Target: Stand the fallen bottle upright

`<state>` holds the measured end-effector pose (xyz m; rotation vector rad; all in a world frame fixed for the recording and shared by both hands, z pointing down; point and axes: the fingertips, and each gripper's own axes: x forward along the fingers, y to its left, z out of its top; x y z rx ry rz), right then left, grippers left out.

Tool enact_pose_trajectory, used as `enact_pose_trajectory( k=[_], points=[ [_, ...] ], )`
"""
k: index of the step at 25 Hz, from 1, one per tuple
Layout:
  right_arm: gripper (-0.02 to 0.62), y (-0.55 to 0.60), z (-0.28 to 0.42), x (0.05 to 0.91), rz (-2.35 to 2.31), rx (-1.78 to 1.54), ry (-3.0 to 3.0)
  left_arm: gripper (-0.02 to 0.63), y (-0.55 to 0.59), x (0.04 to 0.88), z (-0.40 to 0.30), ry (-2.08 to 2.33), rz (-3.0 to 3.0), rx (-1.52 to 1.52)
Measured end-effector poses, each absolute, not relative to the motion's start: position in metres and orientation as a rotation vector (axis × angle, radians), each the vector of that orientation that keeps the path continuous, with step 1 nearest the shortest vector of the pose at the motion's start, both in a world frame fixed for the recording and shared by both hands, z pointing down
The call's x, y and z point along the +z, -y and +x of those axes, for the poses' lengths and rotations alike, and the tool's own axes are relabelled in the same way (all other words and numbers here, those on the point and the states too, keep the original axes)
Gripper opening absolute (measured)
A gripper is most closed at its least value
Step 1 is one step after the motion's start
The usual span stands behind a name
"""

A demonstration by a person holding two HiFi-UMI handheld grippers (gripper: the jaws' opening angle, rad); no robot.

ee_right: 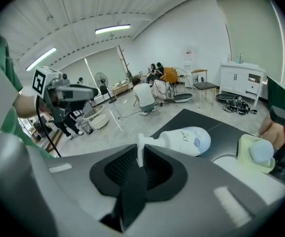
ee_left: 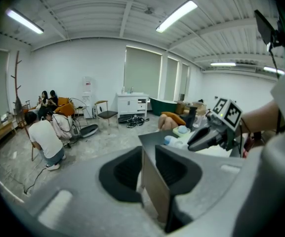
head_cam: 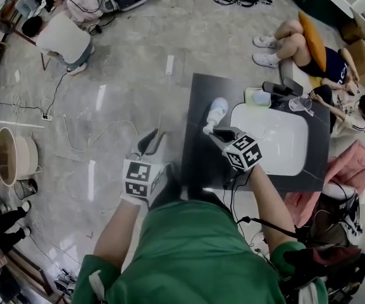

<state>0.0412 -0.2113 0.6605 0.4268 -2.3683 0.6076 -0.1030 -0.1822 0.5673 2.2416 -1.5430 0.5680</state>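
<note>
A white pump bottle [head_cam: 218,111] with a pale blue label lies on its side over the near left part of the dark table [head_cam: 198,160]. Its pump end points toward me. My right gripper [head_cam: 209,130] is shut on the pump head, which shows as a white spout between the pads in the right gripper view, with the bottle body [ee_right: 186,141] stretching away beyond my right gripper [ee_right: 140,157]. Whether the bottle's base still touches the table I cannot tell. My left gripper [head_cam: 152,138] hangs off the table's left edge, over the floor, open with nothing between its fingers. From the left gripper view the bottle [ee_left: 174,141] sits to the right of my left gripper [ee_left: 143,157].
A white tray [head_cam: 277,138] covers the table's right half, with a pale green dish [head_cam: 258,97] behind it. People sit at the table's far right [head_cam: 309,49]. A person crouches on the floor at the far left [head_cam: 59,37]. A round wooden tub [head_cam: 11,154] and cables lie on the floor.
</note>
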Motion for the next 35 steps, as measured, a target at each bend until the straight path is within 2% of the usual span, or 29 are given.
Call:
enact_pose_trajectory(
  k=[11,25,35],
  points=[
    [0.046,0.263,0.041,0.615,0.524,1.179,2.457,0.081,0.186,0.548,-0.106,1.590,2.242,0.549],
    [0.046,0.337,0.076,0.591,0.661,1.774,2.430,0.078,0.208,0.537,-0.113,1.634,2.216,0.544],
    [0.055,0.369,0.113,0.594,0.747,2.004,2.461,0.078,0.227,0.539,-0.101,1.628,2.227,0.553]
  ],
)
